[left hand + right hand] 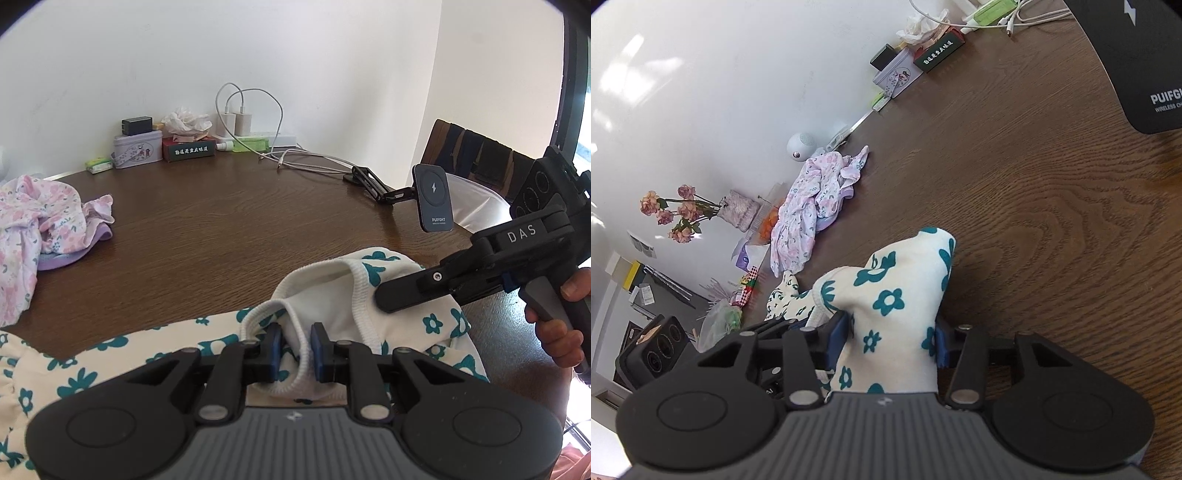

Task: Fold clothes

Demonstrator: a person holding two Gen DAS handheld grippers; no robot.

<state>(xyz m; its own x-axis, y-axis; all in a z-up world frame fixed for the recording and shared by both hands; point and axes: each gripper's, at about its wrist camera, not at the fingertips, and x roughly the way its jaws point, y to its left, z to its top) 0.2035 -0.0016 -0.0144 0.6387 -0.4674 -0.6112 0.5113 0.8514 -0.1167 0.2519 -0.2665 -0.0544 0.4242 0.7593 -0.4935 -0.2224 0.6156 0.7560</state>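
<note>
Cream cotton garment with teal flowers (436,325), lifted off the tabletop (221,221): left gripper (293,349) jaws pinch its ribbed hem, right gripper (892,343) jaws pinch printed cloth between them. Judged mid-fold; next, carry both held parts together, evenly.

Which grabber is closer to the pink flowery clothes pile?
Left. The left gripper sits on the pile's side of the table, pinching the white garment with teal flowers. The right gripper holds it farther from the pink floral pile.
</note>
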